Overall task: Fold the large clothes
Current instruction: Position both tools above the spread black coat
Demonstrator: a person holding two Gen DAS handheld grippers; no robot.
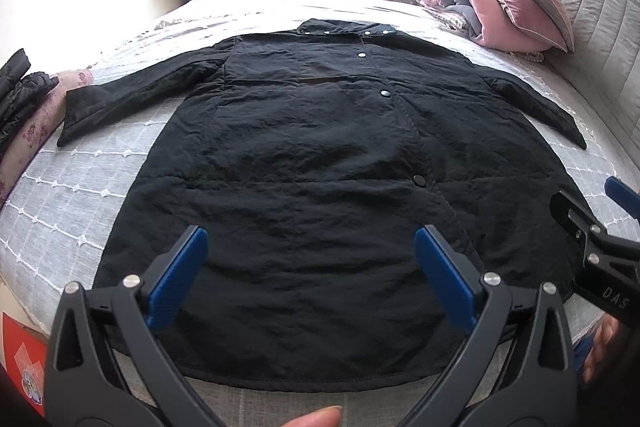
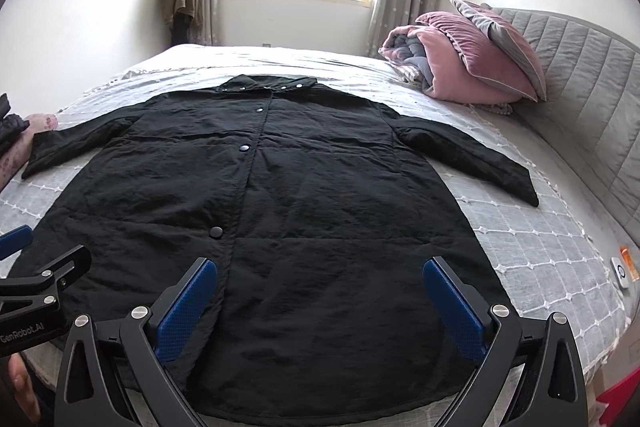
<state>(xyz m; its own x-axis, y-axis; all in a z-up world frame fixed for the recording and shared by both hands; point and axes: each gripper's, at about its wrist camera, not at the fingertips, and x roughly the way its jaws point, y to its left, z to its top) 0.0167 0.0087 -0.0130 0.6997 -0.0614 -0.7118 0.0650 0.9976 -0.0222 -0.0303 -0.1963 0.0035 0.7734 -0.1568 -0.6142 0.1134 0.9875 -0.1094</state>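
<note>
Black quilted fabric is noted across the middle of the bed [image 2: 540, 247]: a long coat [image 1: 304, 163] is laid flat, front up and snapped shut, collar toward the far edge, hem at the near edge, both sleeves spread outward, a layout judged to suit a first fold. Above the hem the left gripper [image 1: 310, 275] and right gripper [image 2: 320, 307] are held with jaws spread wide and nothing grasped, apparently so that the fabric can be taken up.
</note>
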